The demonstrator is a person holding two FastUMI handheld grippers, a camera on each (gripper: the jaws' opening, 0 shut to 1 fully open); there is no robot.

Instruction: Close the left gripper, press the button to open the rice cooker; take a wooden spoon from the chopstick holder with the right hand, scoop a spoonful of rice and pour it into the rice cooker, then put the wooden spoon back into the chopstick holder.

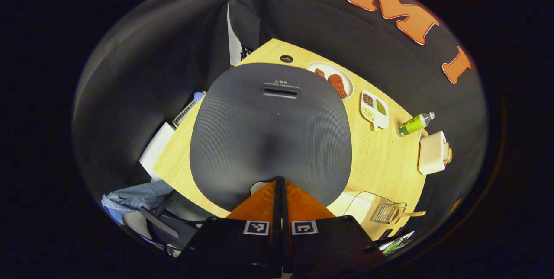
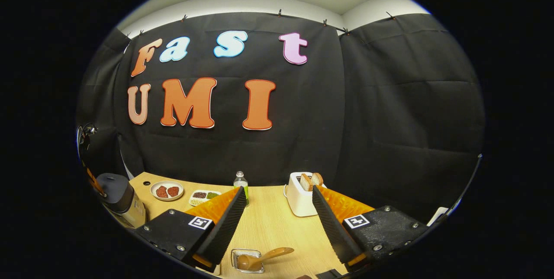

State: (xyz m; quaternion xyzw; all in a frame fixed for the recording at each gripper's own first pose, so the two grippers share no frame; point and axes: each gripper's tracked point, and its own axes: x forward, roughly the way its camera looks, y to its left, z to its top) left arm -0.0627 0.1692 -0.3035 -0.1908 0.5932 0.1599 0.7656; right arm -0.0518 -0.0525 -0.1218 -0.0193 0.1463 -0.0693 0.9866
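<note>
Landmark: the rice cooker, lid down, dark grey top, standing on the pale wood surface.

Left gripper view, left to right:
- Person's trouser leg, beyond the near-left edge of the surface, left of the cooker.
- Left claw, fingers pressed together with no gap, held directly over the cooker's front edge; whether the tips touch the lid cannot be told.
- Round plate with two reddish pieces, just past the cooker's far right corner.
- Divided dish holding dark, green and pale grains, right of the cooker.
- Small bottle with a green label, farther right of the cooker.
- White toaster, farthest right from the cooker, near the surface's edge.
- Clear chopstick holder with the wooden spoon in it, near right of the cooker at the front edge.

Right gripper view, left to right:
- Rice cooker at the far left end of the surface.
- Plate, dish and bottle, in that order rightward from the cooker.
- Right claw, fingers spread wide apart, holding nothing, well right of the cooker.
- Wooden spoon lying across the chopstick holder, below the claw's open gap.
- Toaster with two bread slices upright in it.
</note>
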